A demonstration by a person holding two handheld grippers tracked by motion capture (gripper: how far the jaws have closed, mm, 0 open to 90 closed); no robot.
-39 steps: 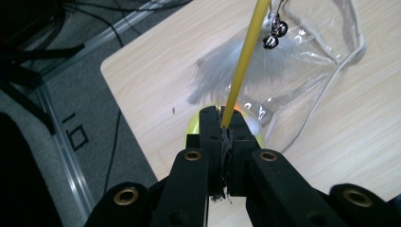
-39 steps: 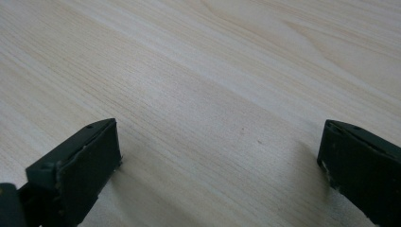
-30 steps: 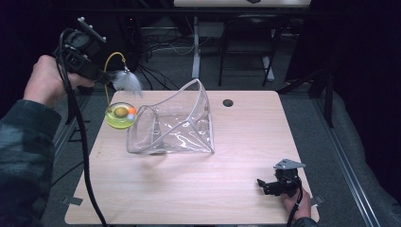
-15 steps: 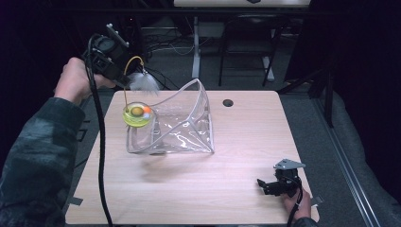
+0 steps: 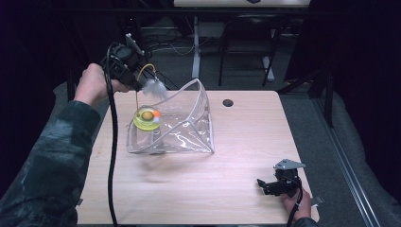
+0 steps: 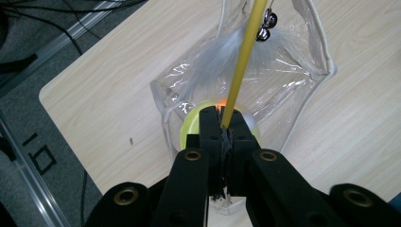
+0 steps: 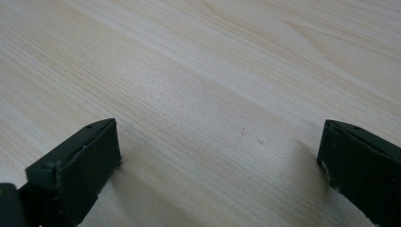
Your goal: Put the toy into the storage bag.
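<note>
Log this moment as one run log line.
left gripper: shut on yellow wand | toy: over clear pouch | right gripper: open, idle

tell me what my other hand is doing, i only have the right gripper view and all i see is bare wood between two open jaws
Observer: Your left gripper is shut on a thin yellow wand, held above the table's far left corner.
Operator: anything on that wand
Observer: A white feather and two small bells hang from it.
Operator: what's under it
Observer: A clear plastic bag stands open on the table, and a yellow-green disc with an orange spot hangs at its left side.
Operator: where's my right gripper in all this
Observer: The right gripper sits at the table's near right corner, far from the bag.
</note>
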